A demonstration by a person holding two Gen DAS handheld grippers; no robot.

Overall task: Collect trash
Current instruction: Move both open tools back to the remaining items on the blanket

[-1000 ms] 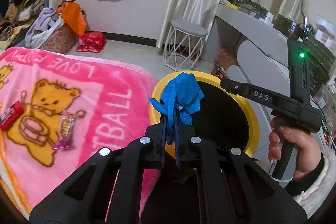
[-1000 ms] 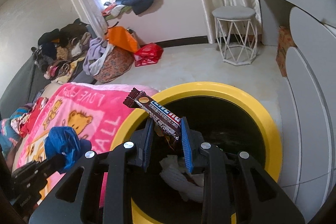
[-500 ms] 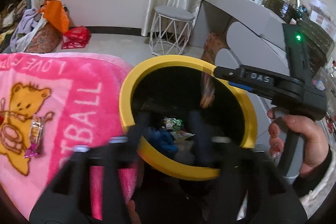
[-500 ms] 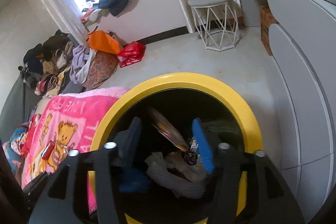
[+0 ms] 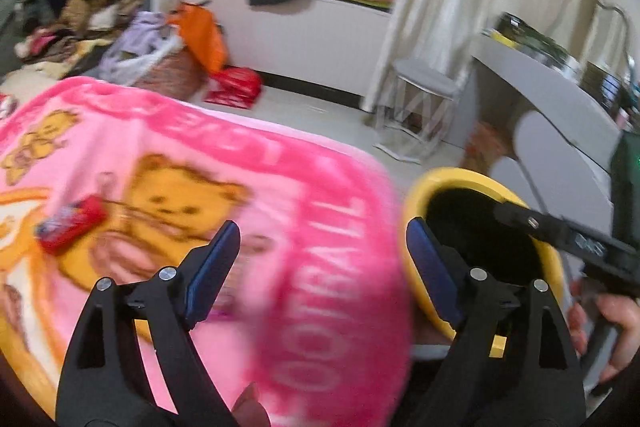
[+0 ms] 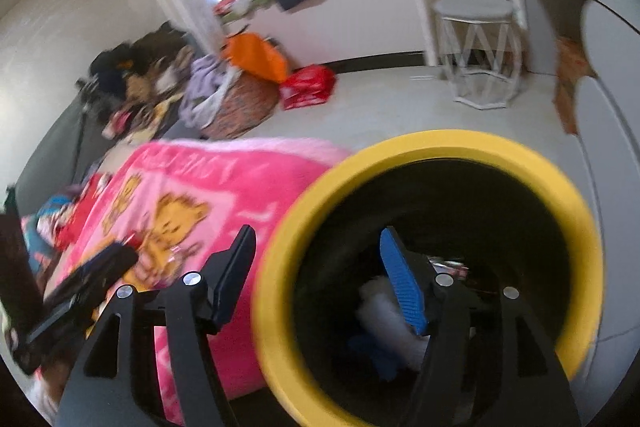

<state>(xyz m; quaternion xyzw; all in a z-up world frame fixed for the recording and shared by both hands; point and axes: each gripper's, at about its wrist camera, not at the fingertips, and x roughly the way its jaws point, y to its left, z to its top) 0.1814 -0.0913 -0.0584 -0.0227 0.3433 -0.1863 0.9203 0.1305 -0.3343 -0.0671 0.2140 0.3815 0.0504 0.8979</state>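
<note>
A yellow-rimmed black bin (image 6: 436,151) stands beside a bed with a pink bear blanket (image 5: 320,211). Inside the bin lie white crumpled trash (image 6: 376,307), a blue glove (image 6: 380,359) and wrappers. A red wrapper (image 5: 72,223) lies on the blanket at left, and a purple wrapper edge (image 5: 218,313) peeks by the left finger. My left gripper (image 5: 320,247) hangs over the blanket's edge, jaws opening, nothing between them. My right gripper (image 6: 316,255) straddles the bin's rim (image 5: 452,175), jaws opening and empty. The views are blurred by motion.
A white stool (image 5: 420,95) and a grey dresser (image 5: 560,99) stand beyond the bin. Clothes piles, an orange bag (image 5: 200,35) and a red bag (image 5: 236,87) sit on the floor by the window ledge. A hand (image 5: 608,323) holds the right gripper's handle.
Both grippers let go: the blue glove and the snack wrapper dropped into the bin. Both then swung left toward the blanket, jaws wider.
</note>
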